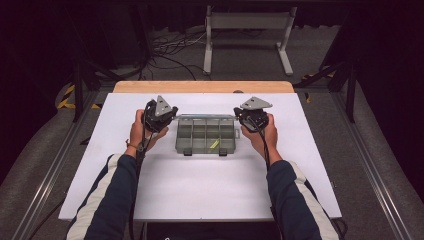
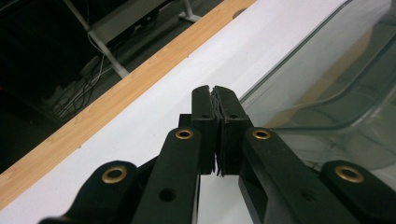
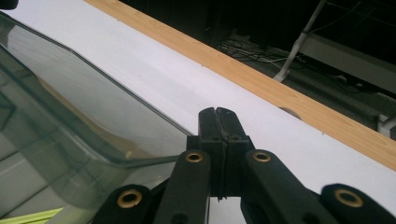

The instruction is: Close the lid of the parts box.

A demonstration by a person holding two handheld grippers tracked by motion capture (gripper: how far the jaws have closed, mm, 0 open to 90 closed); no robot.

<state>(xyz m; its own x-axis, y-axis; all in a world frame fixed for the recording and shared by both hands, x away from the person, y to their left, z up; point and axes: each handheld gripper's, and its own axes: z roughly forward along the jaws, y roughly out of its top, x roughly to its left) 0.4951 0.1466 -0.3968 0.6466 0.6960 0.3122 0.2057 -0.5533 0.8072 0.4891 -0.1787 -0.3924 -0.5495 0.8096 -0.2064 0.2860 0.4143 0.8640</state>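
Person's sleeves at the near edge of the white table, one claw in each hand. Left claw closed, nothing between the jaws, just beside the left end of the clear compartment box. Right claw also closed and empty, just beside the box's right end. The box sits mid-table between the two claws, lid raised; a yellow-green item lies in a front compartment. Wooden strip along the far edge.
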